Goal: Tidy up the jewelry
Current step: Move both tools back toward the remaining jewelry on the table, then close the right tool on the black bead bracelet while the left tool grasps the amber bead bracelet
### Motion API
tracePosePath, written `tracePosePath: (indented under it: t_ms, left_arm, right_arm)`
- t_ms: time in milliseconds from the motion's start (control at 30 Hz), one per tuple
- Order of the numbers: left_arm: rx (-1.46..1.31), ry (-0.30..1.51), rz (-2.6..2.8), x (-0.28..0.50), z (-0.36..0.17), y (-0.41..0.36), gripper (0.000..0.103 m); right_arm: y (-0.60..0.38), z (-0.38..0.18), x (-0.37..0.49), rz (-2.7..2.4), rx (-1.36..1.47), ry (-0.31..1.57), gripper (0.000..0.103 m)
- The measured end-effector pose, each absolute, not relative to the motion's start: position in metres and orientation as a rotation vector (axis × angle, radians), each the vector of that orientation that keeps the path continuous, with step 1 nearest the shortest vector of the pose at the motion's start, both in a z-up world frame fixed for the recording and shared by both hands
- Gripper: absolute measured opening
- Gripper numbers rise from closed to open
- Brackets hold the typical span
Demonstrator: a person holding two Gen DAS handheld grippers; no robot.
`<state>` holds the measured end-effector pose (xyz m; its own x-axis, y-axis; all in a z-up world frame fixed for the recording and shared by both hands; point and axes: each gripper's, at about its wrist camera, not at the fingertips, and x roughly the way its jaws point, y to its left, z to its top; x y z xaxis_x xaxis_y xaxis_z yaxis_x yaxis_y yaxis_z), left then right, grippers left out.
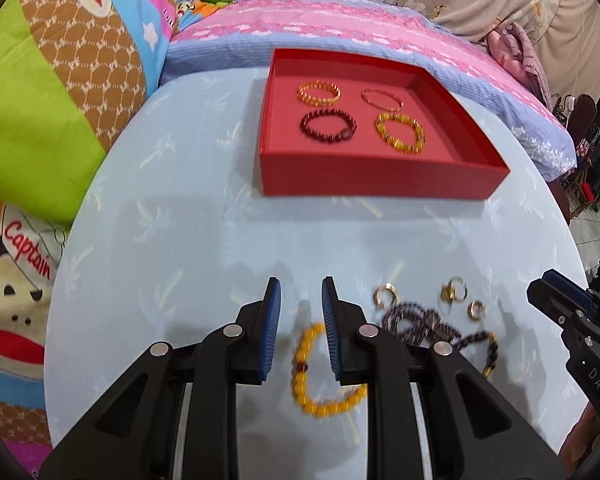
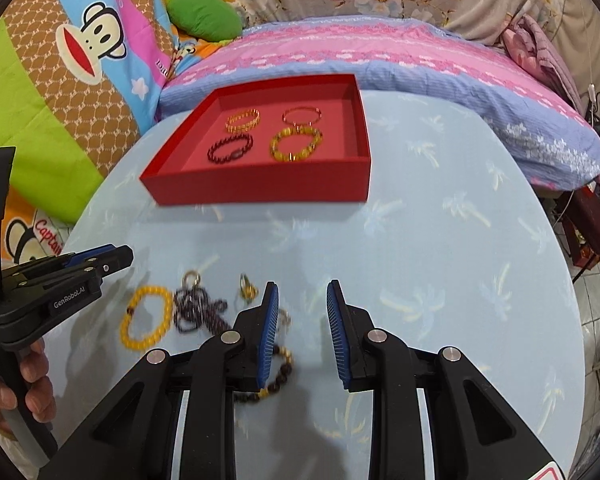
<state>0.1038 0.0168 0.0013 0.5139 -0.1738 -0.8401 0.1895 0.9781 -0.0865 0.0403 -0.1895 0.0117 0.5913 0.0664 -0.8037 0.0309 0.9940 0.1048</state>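
A red tray [image 1: 380, 178] [image 2: 260, 190] on the light blue table holds several bracelets: gold [image 1: 319, 93], thin pink [image 1: 381, 99], dark red beads [image 1: 327, 125] and amber beads [image 1: 400, 133]. Loose jewelry lies nearer: a yellow bead bracelet [image 1: 304, 376] [image 2: 146, 324], a dark purple bead strand [image 1: 416, 322] [image 2: 196, 308], a dark bracelet with gold beads [image 1: 484, 348] [image 2: 280, 376] and small gold rings [image 1: 386, 294] [image 2: 248, 288]. My left gripper [image 1: 300, 304] is open and empty above the yellow bracelet. My right gripper [image 2: 302, 300] is open and empty, right of the loose pile.
The round table [image 2: 440, 280] has a blue palm-print cloth. Behind it lie a pink and blue bedspread [image 2: 380, 56], a cartoon monkey blanket [image 1: 60, 80] and a green pillow [image 2: 204, 14]. Floor and furniture show at the right edge [image 2: 596, 220].
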Motion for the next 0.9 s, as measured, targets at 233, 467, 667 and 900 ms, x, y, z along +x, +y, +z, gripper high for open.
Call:
tracePosePath:
  t_ms: [233,467,667,900]
  left_arm:
    - [-0.007,1.042,-0.208,0.081,-0.019,0.025,0.027]
    - [-0.022,1.060,-0.209,0.072,-0.028,0.025,0.032]
    - [0.006,1.034,-0.199,0.071,-0.030,0.020,0.036]
    - [0.039,0.994,-0.187,0.069,-0.031,0.016,0.036]
  right_arm:
    - [-0.184,-0.011,0.022,0.034,0.118,0.991,0.025]
    - [-0.175,-0.023,0.014,0.050,0.108,1.011,0.025]
    - [-0.172,-0.028,0.018,0.047,0.105,1.015,0.025]
    - [-0.169,-0.034,0.023,0.053,0.099,1.028,0.026]
